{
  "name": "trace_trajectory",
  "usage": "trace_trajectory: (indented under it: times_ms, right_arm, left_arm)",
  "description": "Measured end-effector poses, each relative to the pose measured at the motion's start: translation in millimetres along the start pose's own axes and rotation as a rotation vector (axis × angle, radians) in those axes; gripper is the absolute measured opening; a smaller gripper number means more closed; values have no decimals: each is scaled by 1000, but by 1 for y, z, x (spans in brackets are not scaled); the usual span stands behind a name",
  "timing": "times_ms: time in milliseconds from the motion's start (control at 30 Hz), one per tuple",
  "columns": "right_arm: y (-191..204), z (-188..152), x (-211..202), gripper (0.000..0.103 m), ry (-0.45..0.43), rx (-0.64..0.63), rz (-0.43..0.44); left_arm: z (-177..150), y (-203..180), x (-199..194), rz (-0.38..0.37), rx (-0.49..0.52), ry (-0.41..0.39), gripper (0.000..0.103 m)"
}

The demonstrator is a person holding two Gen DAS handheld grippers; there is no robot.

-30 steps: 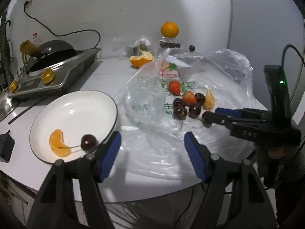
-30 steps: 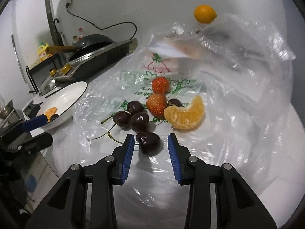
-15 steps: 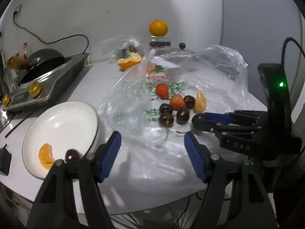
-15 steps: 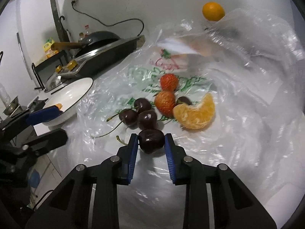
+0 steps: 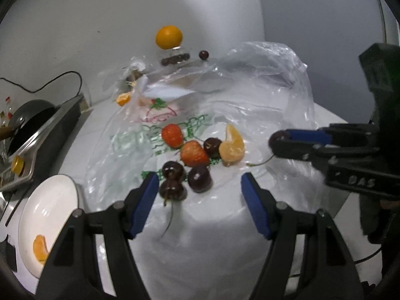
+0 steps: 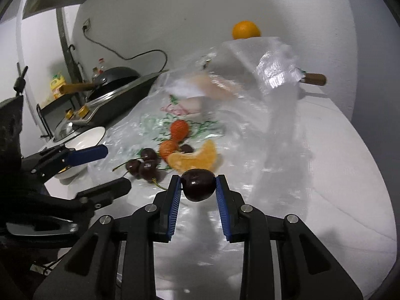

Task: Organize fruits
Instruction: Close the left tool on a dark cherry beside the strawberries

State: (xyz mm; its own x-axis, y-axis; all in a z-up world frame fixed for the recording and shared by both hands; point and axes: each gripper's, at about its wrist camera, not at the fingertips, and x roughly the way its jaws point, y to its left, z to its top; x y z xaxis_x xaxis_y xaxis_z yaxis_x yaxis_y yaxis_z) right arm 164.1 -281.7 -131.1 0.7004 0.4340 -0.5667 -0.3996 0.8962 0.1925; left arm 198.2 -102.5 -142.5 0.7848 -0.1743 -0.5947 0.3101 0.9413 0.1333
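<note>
Cherry (image 6: 198, 185) between right gripper (image 6: 198, 186) pads (clamped)

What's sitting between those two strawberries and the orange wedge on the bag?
A dark cherry, touching the wedge and beside the nearer strawberry; the left wrist view shows it best.

Black pan (image 6: 117, 76) on stove (image 6: 120, 100) (wooden handle); wall cable (image 5: 50, 85)

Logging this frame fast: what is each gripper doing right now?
Left gripper: open, holding nothing.
Right gripper: shut on a dark cherry, which it has just closed on.
</note>
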Motion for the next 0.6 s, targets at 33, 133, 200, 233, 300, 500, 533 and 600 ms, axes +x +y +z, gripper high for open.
trace_trajectory:
  times_ms: [33,133,200,233,300,500,533,600]
  right_arm:
    - [-4,0,-1,30,-5,7,-1]
    - [-14,-3,-4,30,-15,25,3]
    - [-16,-4,-5,30,-18,30,8]
    - [-17,-4,-5,30,-18,32,11]
    - [-18,-4,-4,30,-20,36,16]
    - [-21,-6,-5,30,-27,41,28]
    - [-20,-6,-5,30,-29,40,29]
    - [-20,-6,-6,30,-32,39,32]
  left_arm:
    - [2,-1,4,3,3,4,69]
    - [5,-8,14,11,29,20,60]
    - [6,-10,22,9,42,38,59]
    - [5,-11,25,13,41,46,58]
    - [5,-10,34,27,30,71,56]
    - [6,-11,43,44,41,87,49]
    - [6,-12,44,40,47,92,46]
    - [6,-13,46,42,60,96,42]
